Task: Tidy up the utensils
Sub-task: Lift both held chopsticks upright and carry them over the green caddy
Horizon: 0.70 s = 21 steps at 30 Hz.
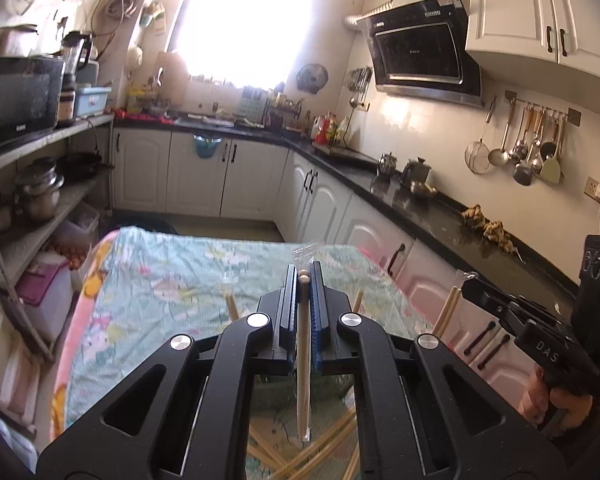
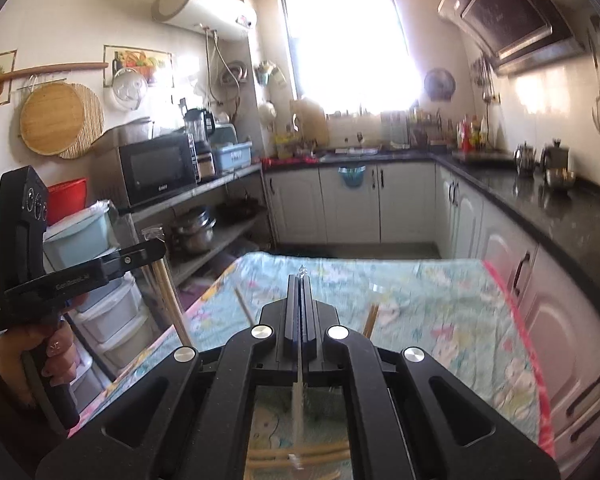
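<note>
My left gripper point(image 1: 303, 276) is shut on a pair of wooden chopsticks point(image 1: 302, 344) in a clear plastic sleeve, held above the table. It also shows at the left of the right wrist view point(image 2: 152, 246), with the chopsticks point(image 2: 168, 300) hanging down from it. My right gripper point(image 2: 301, 280) is shut on a thin clear plastic wrapper point(image 2: 299, 396). It also shows at the right of the left wrist view point(image 1: 470, 286), with a clear wrapper point(image 1: 466, 276) at its tip. Several loose wooden chopsticks point(image 2: 300, 454) lie on the table below both grippers point(image 1: 320, 446).
The table has a light green floral cloth point(image 1: 172, 272) with a pink edge. More chopsticks point(image 1: 232, 306) lie on it. Black counters point(image 1: 440, 208) with white cabinets run along the right and the back. Shelves with a microwave point(image 1: 20, 100) and pots stand at the left.
</note>
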Each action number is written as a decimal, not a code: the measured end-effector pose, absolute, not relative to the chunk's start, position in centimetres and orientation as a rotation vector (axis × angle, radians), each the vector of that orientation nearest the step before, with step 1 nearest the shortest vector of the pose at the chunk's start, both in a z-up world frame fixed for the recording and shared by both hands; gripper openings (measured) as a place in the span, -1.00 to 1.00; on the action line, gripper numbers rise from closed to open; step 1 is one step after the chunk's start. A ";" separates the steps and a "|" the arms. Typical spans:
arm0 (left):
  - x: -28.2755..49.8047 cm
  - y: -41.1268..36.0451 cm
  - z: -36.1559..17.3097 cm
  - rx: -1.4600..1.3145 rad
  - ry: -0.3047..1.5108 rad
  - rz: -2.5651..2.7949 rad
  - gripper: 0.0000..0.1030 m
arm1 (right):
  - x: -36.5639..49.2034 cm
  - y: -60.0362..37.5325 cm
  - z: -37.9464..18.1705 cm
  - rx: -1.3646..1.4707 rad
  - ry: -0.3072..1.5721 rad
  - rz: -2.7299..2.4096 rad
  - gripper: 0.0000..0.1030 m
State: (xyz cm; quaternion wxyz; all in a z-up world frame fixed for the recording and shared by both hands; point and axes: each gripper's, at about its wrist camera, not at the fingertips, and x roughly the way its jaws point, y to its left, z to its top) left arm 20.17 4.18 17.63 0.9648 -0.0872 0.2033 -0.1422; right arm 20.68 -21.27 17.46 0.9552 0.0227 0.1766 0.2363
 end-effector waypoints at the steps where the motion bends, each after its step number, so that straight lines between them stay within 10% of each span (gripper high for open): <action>1: 20.3 4.1 18.0 -0.173 0.402 -0.285 -0.94 | 20.7 -21.2 17.8 0.043 0.347 0.477 -0.98; 21: 23.5 4.6 22.3 -0.138 0.246 -0.188 -0.94 | 24.0 -20.9 22.5 0.059 0.180 0.463 -0.98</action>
